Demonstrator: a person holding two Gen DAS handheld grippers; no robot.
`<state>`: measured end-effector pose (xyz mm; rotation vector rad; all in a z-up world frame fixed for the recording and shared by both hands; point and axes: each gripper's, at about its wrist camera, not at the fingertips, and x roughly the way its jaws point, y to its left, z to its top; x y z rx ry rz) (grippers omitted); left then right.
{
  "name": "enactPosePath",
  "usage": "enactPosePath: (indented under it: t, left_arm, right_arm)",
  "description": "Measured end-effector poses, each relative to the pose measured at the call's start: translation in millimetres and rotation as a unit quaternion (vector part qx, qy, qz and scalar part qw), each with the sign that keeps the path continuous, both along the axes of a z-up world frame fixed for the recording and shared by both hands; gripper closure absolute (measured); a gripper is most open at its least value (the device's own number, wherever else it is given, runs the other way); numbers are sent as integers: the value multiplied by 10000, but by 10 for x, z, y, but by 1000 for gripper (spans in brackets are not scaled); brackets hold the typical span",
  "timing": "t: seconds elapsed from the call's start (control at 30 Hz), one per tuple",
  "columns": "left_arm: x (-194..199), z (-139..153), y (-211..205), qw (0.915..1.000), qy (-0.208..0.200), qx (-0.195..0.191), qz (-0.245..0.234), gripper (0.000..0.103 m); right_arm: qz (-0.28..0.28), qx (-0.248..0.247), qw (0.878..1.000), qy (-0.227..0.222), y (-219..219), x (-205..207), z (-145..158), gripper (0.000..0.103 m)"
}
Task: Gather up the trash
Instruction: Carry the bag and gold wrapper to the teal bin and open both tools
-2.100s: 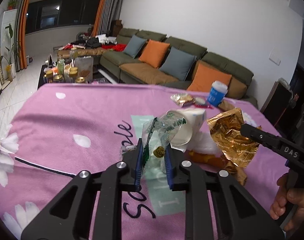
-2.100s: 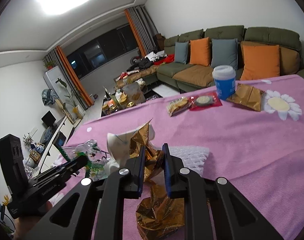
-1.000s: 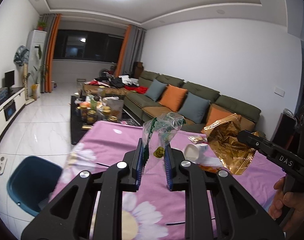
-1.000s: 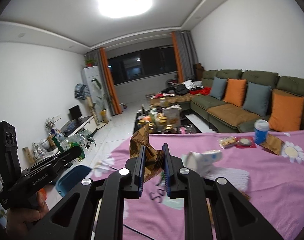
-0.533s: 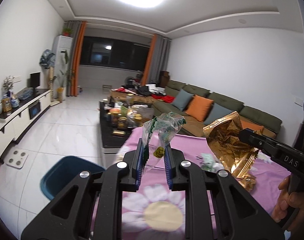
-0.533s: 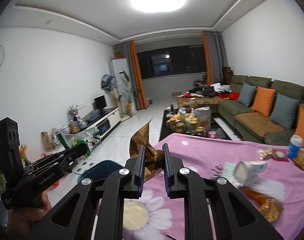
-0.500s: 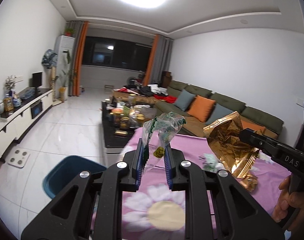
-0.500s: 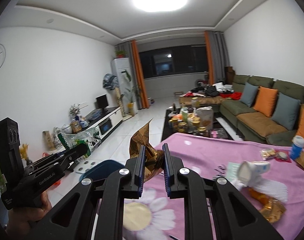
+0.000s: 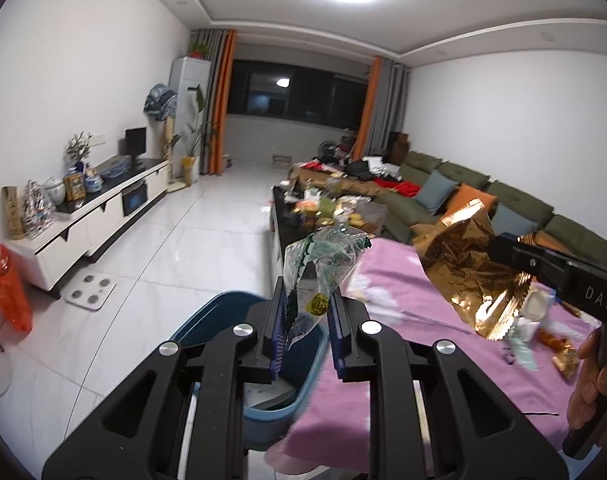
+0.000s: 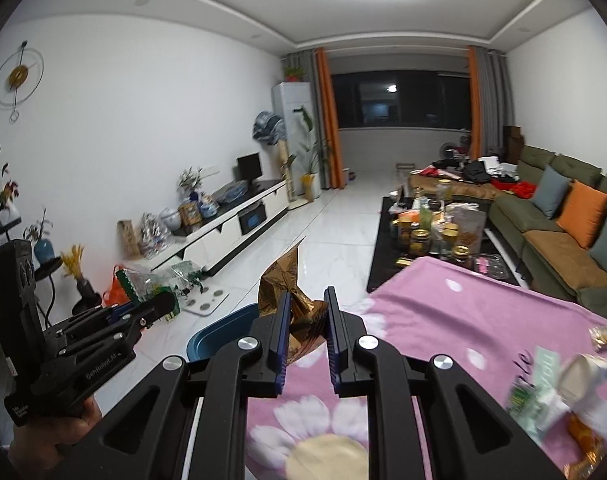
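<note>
My left gripper (image 9: 306, 316) is shut on a clear green-printed plastic wrapper (image 9: 323, 256) and holds it above a blue trash bin (image 9: 223, 316) on the floor beside the table. It also shows in the right wrist view (image 10: 151, 280). My right gripper (image 10: 306, 320) is shut on a crumpled gold foil bag (image 10: 291, 296), near the table's left edge. The foil bag shows in the left wrist view (image 9: 471, 264), to the right of the bin. The bin shows in the right wrist view (image 10: 219, 332).
The table with a pink flowered cloth (image 10: 443, 320) still holds a white cup (image 10: 583, 372), wrappers and other litter at right. A black coffee table with jars (image 10: 427, 232), a green sofa (image 10: 563, 216) and a white TV cabinet (image 9: 83, 224) stand around the white tiled floor.
Both grippers have swung left, away from the table's middle toward its left edge. The blue bin now lies directly under my left gripper. Both still hold their wrappers.
</note>
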<state>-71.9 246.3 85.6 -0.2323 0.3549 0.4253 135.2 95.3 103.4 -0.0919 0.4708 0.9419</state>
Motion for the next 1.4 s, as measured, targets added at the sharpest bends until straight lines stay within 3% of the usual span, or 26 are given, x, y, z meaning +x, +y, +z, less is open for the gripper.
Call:
enactPosePath:
  t: [0.17, 0.33, 0.53, 1.03, 1.13, 1.2, 1.27, 1.4]
  left_arm:
    - [143, -208, 331, 9991, 321, -184, 214, 84]
    - [588, -429, 501, 9971, 594, -361, 314, 84]
    - [1008, -709, 679, 9924, 977, -615, 421, 83]
    - [1569, -1435, 1219, 9802, 1503, -1160, 555, 80]
    - [1617, -1501, 1217, 9790, 1542, -1219, 540, 77]
    - [1669, -1530, 1235, 9788, 1551, -1210, 563, 67]
    - [1714, -1563, 1265, 9788, 1542, -1219, 570, 61]
    - [1728, -1582, 1265, 9783, 1536, -1244, 615, 52]
  right_arm:
    - [233, -281, 9992, 183, 380, 156, -128, 88]
    - [417, -704, 9958, 413, 782, 326, -357, 88]
    - [590, -1173, 9888, 713, 1207, 498, -656, 88]
    - [725, -2177, 9669, 1114, 1932, 678, -1221, 88]
    - [719, -2245, 9641, 1223, 1982, 720, -1289, 88]
    - [706, -2270, 9630, 1266, 1999, 737, -1316, 86]
    - [643, -2276, 9627, 1316, 2005, 751, -1337, 73]
    - [569, -2174, 9661, 1273, 1966, 772, -1302, 73]
